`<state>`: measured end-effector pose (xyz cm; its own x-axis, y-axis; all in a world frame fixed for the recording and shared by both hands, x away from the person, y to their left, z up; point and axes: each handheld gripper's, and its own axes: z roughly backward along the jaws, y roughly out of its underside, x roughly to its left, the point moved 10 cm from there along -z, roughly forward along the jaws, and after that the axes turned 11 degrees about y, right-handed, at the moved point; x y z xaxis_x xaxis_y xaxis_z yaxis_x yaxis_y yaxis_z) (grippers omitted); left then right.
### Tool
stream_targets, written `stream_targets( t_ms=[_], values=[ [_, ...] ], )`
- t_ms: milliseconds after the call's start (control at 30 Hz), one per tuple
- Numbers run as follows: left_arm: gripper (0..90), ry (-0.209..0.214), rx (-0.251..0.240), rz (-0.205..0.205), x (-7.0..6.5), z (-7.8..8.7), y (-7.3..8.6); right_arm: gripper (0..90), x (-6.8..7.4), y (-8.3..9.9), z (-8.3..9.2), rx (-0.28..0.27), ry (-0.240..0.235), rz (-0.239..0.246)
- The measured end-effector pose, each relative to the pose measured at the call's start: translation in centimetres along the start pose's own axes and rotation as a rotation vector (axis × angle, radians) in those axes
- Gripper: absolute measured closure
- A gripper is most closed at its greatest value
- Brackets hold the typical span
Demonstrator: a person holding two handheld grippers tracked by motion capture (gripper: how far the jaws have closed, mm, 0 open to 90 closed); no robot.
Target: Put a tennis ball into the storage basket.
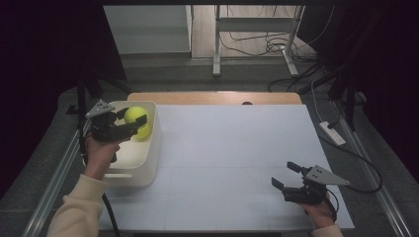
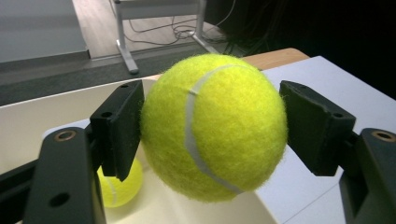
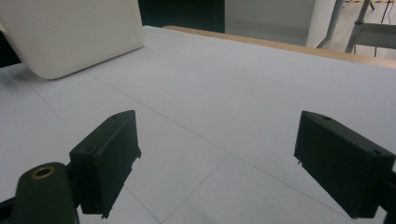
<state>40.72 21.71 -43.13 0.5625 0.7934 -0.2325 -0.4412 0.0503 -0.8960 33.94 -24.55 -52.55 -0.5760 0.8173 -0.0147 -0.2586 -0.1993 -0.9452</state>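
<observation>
The left claw (image 1: pixel 132 120) is pinching a tennis ball (image 1: pixel 134 114), one pad on each side, w/ the ball sitting square between the pads in the left gripper view (image 2: pixel 215 126). The held ball hangs over the far end of a white bin (image 1: pixel 148 163). A second ball (image 2: pixel 119 184) lies on the bin floor just below and a bit behind the claw, close under the held one; in the high view it peeks out at the claw's near side (image 1: pixel 144 132).

The right claw (image 1: pixel 285 175) is spread wide w/ nothing between its pads, resting low over the white surface (image 1: pixel 232 158), well apart from the bin.

Step in hand looks like dropping the ball into the bin. To do it well: get the ball fully inside the rim first, not over the edge. Lower it toward the bin floor before letting go, since a tennis ball bounces and could hop out from height. Aim for bare floor beside the other ball, not on top of it, or it may roll off sideways. Spread the pads evenly and lift straight up so neither pad drags the felt.
</observation>
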Motion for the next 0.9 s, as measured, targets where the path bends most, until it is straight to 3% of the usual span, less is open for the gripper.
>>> stream_targets(
  t_ms=[433,900],
  values=[
    [27.1,-0.046,0.045,0.014,1.6,0.0,0.7,13.9,0.0,0.0,0.0,-0.001,-0.001,0.0],
    [26.9,-0.053,0.185,0.02,2.1,-1.5,2.5,13.9,0.1,0.0,0.1,0.0,-0.003,0.003]
  ],
)
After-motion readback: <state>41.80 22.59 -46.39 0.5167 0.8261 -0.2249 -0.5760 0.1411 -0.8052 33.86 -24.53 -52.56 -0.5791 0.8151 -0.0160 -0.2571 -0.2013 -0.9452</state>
